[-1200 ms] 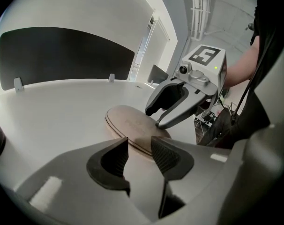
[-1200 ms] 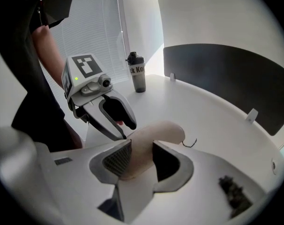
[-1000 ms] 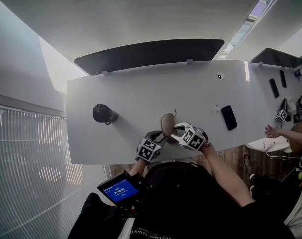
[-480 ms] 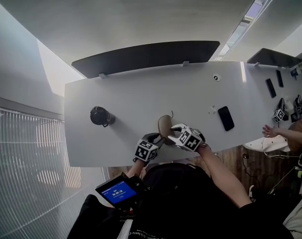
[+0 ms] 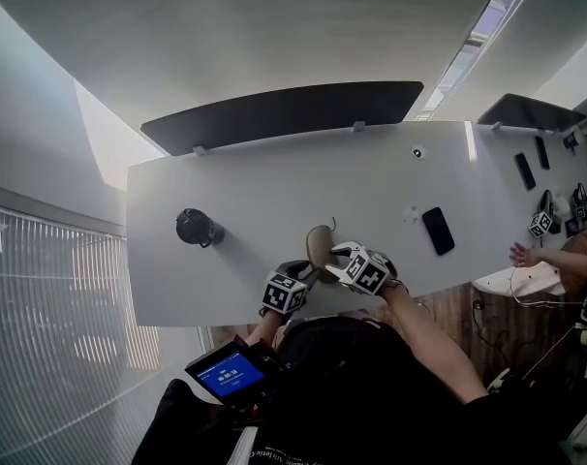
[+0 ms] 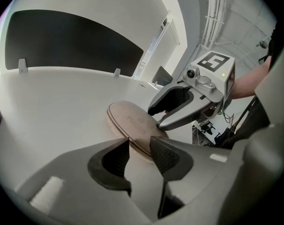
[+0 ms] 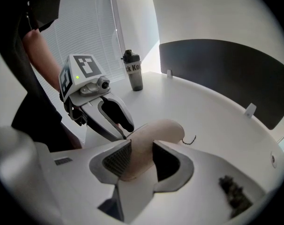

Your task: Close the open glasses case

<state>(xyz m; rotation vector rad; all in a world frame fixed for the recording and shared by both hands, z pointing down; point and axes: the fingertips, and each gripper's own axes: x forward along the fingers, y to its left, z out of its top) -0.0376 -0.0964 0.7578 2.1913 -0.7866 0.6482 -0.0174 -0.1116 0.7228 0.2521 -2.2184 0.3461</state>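
Observation:
A tan oval glasses case (image 5: pixel 320 243) lies on the white table (image 5: pixel 245 182) near its front edge, its two halves meeting along a thin seam (image 6: pixel 115 125). My left gripper (image 5: pixel 311 267) reaches it from the near side. Its jaws (image 6: pixel 139 156) stand wide with the case's rounded near end (image 6: pixel 132 125) between the tips; I see no firm pinch. My right gripper (image 5: pixel 338 253) comes in from the right. Its jaws (image 7: pixel 141 161) are shut on the case (image 7: pixel 156 130), which fills the gap between the pads. Each gripper shows in the other's view: right gripper (image 6: pixel 154 118), left gripper (image 7: pixel 127 130).
A black bottle (image 5: pixel 197 227) stands to the left on the table, a dark phone (image 5: pixel 437 231) to the right. A dark divider panel (image 5: pixel 284 114) runs along the far edge. A thin black cord (image 7: pixel 191 138) lies beside the case. Another person's hand (image 5: pixel 526 255) is at the far right.
Both grippers stay at the case. Only the head view has shifted slightly.

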